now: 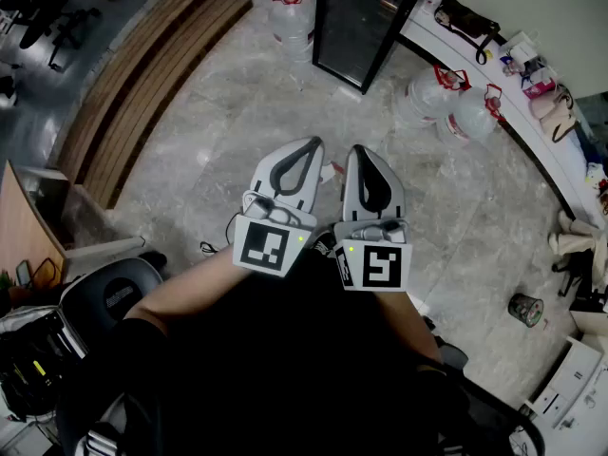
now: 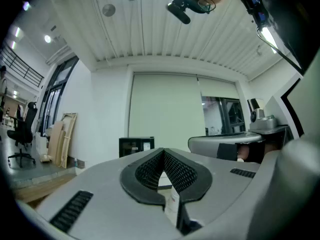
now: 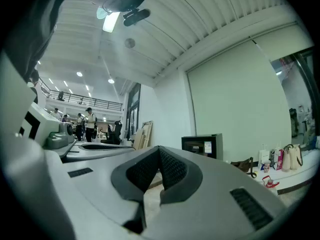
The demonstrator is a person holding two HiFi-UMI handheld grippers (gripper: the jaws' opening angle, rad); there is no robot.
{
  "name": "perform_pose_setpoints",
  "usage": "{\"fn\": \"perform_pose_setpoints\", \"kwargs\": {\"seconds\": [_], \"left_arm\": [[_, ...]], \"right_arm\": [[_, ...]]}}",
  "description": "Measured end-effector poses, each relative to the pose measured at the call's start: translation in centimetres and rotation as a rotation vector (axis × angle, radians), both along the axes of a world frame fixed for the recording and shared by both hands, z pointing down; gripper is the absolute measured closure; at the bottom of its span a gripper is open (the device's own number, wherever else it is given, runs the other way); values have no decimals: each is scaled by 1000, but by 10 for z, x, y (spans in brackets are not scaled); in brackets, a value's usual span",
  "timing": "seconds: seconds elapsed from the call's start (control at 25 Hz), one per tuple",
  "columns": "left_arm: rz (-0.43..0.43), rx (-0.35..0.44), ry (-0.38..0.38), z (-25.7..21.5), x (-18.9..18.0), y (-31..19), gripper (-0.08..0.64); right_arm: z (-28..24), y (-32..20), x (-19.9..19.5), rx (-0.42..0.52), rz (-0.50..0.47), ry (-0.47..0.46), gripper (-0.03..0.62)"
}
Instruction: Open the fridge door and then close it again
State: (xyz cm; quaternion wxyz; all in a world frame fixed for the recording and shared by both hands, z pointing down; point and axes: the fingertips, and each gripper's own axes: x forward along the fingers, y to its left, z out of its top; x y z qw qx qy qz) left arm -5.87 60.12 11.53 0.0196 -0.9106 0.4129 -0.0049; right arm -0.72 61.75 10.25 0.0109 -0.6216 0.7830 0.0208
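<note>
The fridge [image 1: 364,24] is a tall black cabinet with a dark glass door, standing shut at the far side of the stone floor. It shows small and distant in the left gripper view [image 2: 136,146] and in the right gripper view [image 3: 202,145]. Both grippers are held side by side close to the person's body, pointing level toward the fridge and far short of it. My left gripper [image 1: 309,144] [image 2: 163,151] is shut with nothing between its jaws. Beside it, my right gripper [image 1: 365,150] [image 3: 159,148] is also shut and empty.
Large water bottles stand left of the fridge [image 1: 290,15] and right of it [image 1: 445,103]. A wooden platform [image 1: 152,74] runs along the left. A curved white counter [image 1: 546,145] with bags lines the right. An office chair [image 1: 116,295] is at my left, and a small bin [image 1: 525,309] at my right.
</note>
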Motion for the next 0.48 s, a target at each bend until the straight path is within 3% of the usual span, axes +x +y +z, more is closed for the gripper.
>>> {"fn": "perform_pose_setpoints", "kwargs": {"seconds": [0.48], "left_arm": [[-20, -16, 7, -2, 0, 0, 552]], "right_arm": [[0, 3, 7, -4, 4, -5, 577]]}}
